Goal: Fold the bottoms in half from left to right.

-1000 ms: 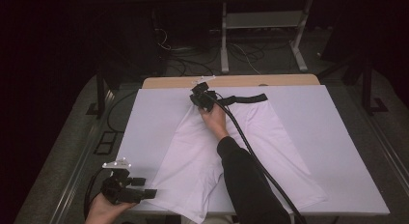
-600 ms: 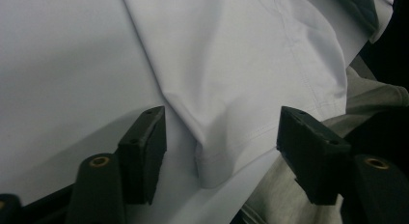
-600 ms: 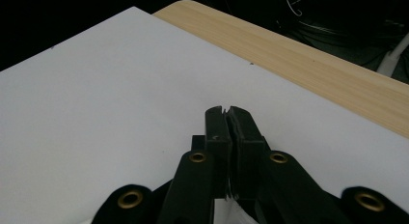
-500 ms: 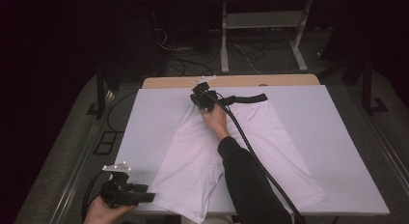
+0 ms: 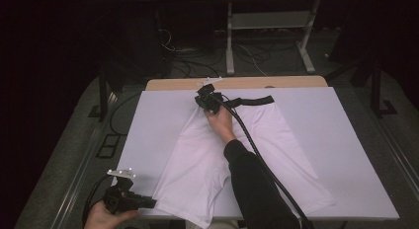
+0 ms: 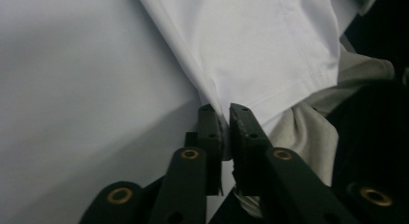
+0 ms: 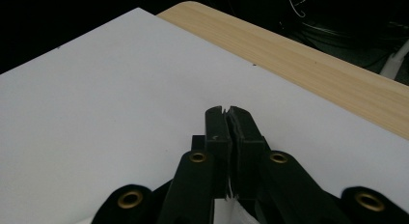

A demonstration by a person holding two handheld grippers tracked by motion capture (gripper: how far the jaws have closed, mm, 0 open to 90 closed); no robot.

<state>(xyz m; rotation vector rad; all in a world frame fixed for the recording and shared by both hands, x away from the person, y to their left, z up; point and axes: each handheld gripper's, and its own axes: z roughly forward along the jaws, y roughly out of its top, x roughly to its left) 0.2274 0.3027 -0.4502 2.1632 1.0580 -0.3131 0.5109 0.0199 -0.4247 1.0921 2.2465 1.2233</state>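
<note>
From above, white shorts (image 5: 217,155) lie spread mid-frame on a white sheet (image 5: 148,120), the left gripper (image 5: 148,203) at their lower-left hem and the right gripper (image 5: 206,101) at the waistband. Along the left gripper (image 6: 225,115), its jaws have just been closing and now pinch the hem at centre frame. Along the right gripper (image 7: 226,113), the jaws are clamped together with a sliver of white cloth between them low in the frame, over the sheet and a wooden table (image 7: 308,60) edge at upper right.

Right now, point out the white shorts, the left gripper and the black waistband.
white shorts (image 5: 207,160), high view, on the left leg's cloth.
left gripper (image 6: 225,119), left gripper view, between its jaw tips, pinching the hem corner.
black waistband (image 5: 254,100), high view, mid-strip.
</note>
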